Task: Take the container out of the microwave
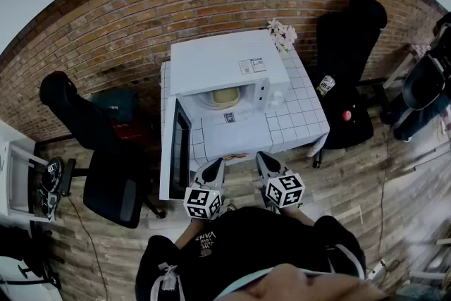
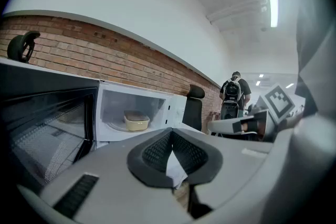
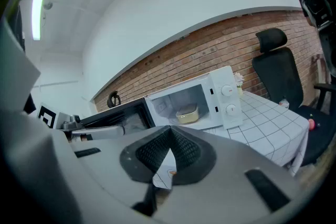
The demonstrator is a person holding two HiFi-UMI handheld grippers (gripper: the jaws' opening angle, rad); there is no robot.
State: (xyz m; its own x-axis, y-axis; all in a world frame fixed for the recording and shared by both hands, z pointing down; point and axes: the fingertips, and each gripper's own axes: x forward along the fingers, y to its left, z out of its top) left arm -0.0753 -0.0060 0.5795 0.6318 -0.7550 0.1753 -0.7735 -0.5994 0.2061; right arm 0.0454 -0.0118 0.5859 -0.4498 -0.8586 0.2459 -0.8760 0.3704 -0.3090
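A white microwave point(image 1: 218, 67) stands on a table with a white checked cloth point(image 1: 296, 116). Its door point(image 1: 176, 144) hangs wide open to the left. Inside, on the turntable, sits a cream container point(image 1: 225, 96), which also shows in the left gripper view as the container point(image 2: 136, 121) and in the right gripper view as the container point(image 3: 187, 113). My left gripper point(image 1: 216, 163) and right gripper point(image 1: 261, 157) hover side by side before the table's front edge, well short of the cavity. Both are shut and hold nothing; the left gripper point(image 2: 172, 149) and the right gripper point(image 3: 169, 147) show their pads pressed together.
Black office chairs stand at the left point(image 1: 106, 151) and right point(image 1: 349, 67) of the table. Pink flowers point(image 1: 283, 32) sit behind the microwave against the brick wall. A person with a backpack point(image 2: 232, 93) stands far off. The open door point(image 2: 47, 123) juts toward my left gripper.
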